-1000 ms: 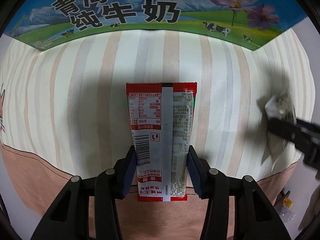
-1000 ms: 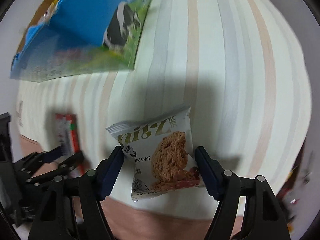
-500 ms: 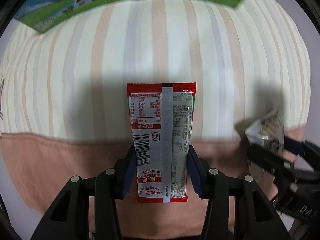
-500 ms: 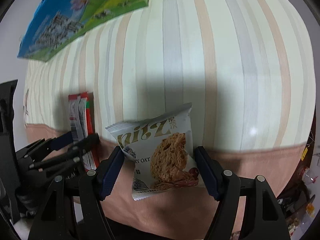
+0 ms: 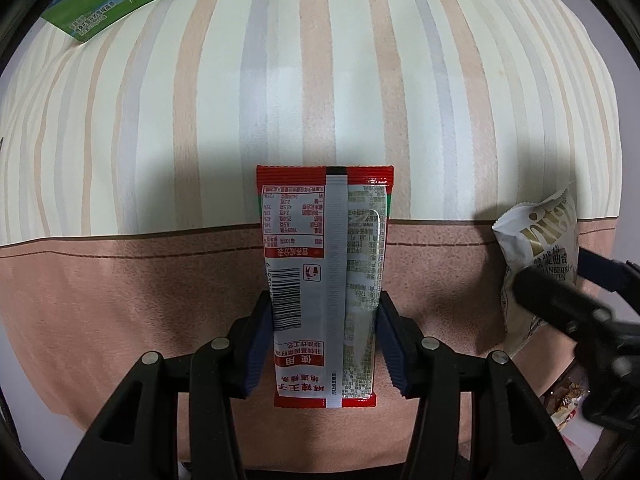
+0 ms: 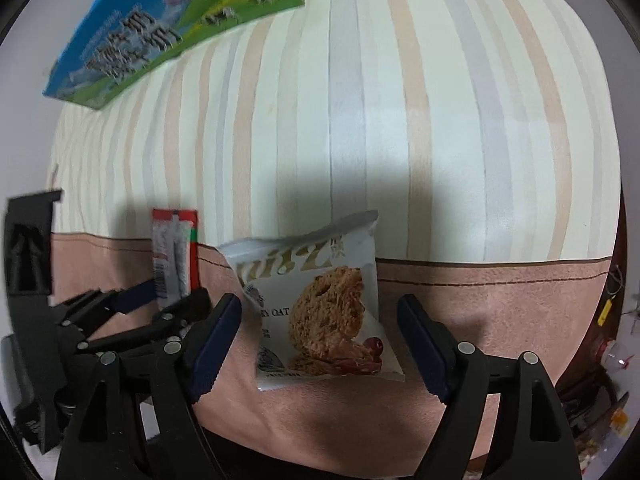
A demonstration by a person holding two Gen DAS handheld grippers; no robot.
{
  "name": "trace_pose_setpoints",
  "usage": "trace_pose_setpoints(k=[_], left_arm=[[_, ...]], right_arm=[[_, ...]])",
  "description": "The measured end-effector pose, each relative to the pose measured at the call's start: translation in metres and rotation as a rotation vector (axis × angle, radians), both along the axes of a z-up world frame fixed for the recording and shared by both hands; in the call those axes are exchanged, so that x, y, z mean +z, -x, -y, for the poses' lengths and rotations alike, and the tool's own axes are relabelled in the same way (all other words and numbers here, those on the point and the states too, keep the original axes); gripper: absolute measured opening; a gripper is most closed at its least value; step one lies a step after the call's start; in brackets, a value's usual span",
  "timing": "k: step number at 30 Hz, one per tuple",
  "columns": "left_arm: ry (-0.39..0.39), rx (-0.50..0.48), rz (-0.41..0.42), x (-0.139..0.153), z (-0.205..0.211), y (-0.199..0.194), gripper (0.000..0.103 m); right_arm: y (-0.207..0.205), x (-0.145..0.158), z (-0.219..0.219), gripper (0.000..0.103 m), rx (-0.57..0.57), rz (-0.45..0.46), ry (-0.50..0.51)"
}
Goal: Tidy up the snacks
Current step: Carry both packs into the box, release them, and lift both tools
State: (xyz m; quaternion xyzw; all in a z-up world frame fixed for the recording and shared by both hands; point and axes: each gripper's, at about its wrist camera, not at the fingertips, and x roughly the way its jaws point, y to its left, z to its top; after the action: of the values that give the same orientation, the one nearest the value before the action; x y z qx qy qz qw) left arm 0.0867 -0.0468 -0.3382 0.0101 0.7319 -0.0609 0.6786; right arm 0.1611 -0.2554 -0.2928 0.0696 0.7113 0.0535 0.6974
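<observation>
A red snack packet (image 5: 324, 280), back side up with barcode and silver seam, sits between the pads of my left gripper (image 5: 324, 308). Those jaws are starting to open, but both pads still touch the packet's sides. It hangs low over the pink band of the cloth. To its right lies a white oat cookie packet (image 6: 316, 300) on the pink band. My right gripper (image 6: 318, 304) is opening around it, with a gap at each pad. The right wrist view shows the left gripper (image 6: 160, 304) and the red packet (image 6: 174, 256). The left wrist view shows the cookie packet (image 5: 536, 240).
A blue and green milk carton box (image 6: 160, 36) lies at the far left of the striped tablecloth (image 5: 320, 100). The cloth's pink band (image 5: 120, 300) runs along the near edge. Small clutter (image 6: 612, 320) lies beyond the table's right side.
Both grippers moved back from the milk box to the pink band near the table's front. The right jaws spread off the cookie packet, which now lies on the cloth. The left still holds the red packet.
</observation>
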Motion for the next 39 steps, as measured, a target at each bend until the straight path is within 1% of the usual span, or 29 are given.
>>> trace_pose_setpoints(k=[2,4,5,6,8,12,16,19,20,22,23,26,27,29,30,31,33,35,39], left_arm=[[0.012,0.007,0.007,-0.001,-0.003,0.001,0.046],[0.01,0.002,0.013,0.002,-0.004,0.0,0.044],[0.009,0.005,0.023,0.005,-0.006,0.001,0.043],[0.008,0.005,0.03,0.011,-0.007,0.0,0.043],[0.019,0.012,0.04,0.018,-0.012,0.0,0.042],[0.062,0.034,0.068,0.041,-0.025,-0.002,0.042],[0.117,0.057,0.116,0.076,-0.042,-0.013,0.042],[0.159,0.07,0.175,0.114,-0.056,-0.031,0.042],[0.175,0.069,0.202,0.131,-0.062,-0.041,0.042],[0.203,0.066,0.234,0.156,-0.07,-0.059,0.042],[0.211,0.063,0.249,0.166,-0.074,-0.068,0.042],[0.218,0.058,0.293,0.199,-0.089,-0.107,0.042],[0.212,0.059,0.303,0.205,-0.089,-0.118,0.042],[0.179,0.056,0.323,0.214,-0.096,-0.147,0.042],[0.151,0.054,0.329,0.217,-0.101,-0.162,0.042],[0.129,0.052,0.329,0.219,-0.103,-0.175,0.042],[0.08,0.052,0.307,0.211,-0.116,-0.2,0.043],[0.031,0.052,0.265,0.194,-0.13,-0.227,0.043],[-0.047,0.062,0.188,0.158,-0.153,-0.261,0.043]], right_arm=[[-0.003,-0.007,-0.014,0.082,0.02,0.013,0.034],[0.0,-0.012,-0.019,0.075,0.026,0.029,0.066],[0.001,-0.011,-0.018,0.068,0.022,0.036,0.074],[0.003,-0.008,-0.017,0.065,0.009,0.048,0.066],[0.002,-0.004,-0.023,0.062,-0.006,0.062,0.053],[0.002,0.017,-0.014,0.061,-0.046,0.089,-0.017],[-0.011,0.054,-0.013,0.061,-0.066,0.151,-0.094],[-0.033,0.095,-0.016,0.061,-0.063,0.215,-0.153],[-0.041,0.105,-0.018,0.061,-0.059,0.234,-0.169],[-0.064,0.133,-0.025,0.061,-0.049,0.277,-0.202],[-0.072,0.145,-0.021,0.061,-0.045,0.297,-0.211],[-0.109,0.173,-0.039,0.061,-0.025,0.353,-0.207],[-0.125,0.181,-0.042,0.061,-0.019,0.37,-0.196],[-0.154,0.189,-0.053,0.061,-0.009,0.385,-0.173],[-0.17,0.191,-0.056,0.061,-0.008,0.385,-0.161],[-0.188,0.187,-0.073,0.061,-0.005,0.38,-0.147],[-0.213,0.18,-0.082,0.061,-0.002,0.37,-0.118],[-0.237,0.17,-0.09,0.061,0.001,0.34,-0.089],[-0.275,0.144,-0.102,0.061,0.012,0.272,-0.038]])
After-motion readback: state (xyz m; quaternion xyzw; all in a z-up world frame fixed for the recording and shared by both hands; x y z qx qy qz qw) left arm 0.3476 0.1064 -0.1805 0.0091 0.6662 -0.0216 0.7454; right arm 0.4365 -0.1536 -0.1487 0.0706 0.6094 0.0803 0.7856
